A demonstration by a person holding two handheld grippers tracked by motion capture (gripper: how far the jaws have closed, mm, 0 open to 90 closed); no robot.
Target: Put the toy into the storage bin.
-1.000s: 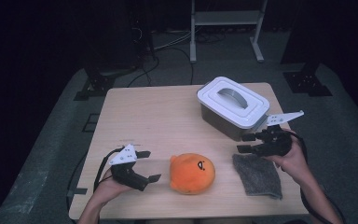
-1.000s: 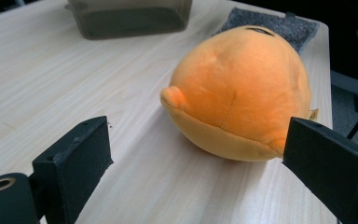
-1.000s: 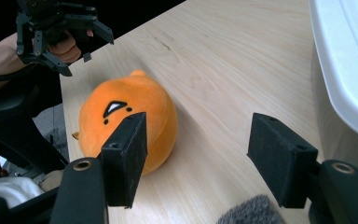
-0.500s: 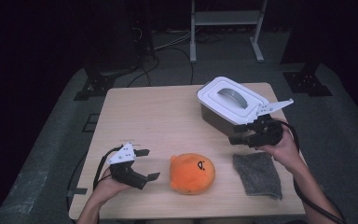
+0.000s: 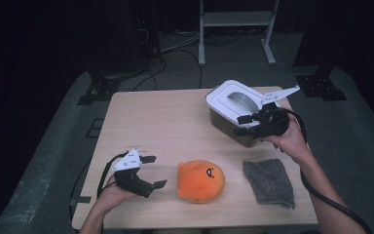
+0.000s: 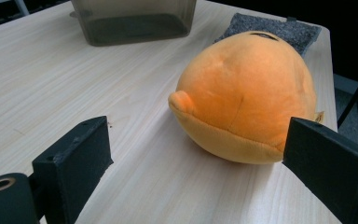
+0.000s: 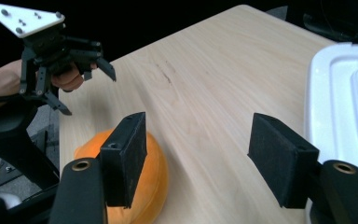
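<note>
On the orange plush [image 5: 200, 180], a printed face; no readable writing.

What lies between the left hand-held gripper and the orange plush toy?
Bare tabletop: the left gripper view shows only wood between the left hand-held gripper and the orange plush toy.

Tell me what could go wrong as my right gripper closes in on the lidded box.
The right gripper is open beside the white lid, near its front corner; a grip that far off centre might tilt the lid or nudge the box. The left gripper rests open close to the orange plush, so a stray move could shove the toy.
</note>
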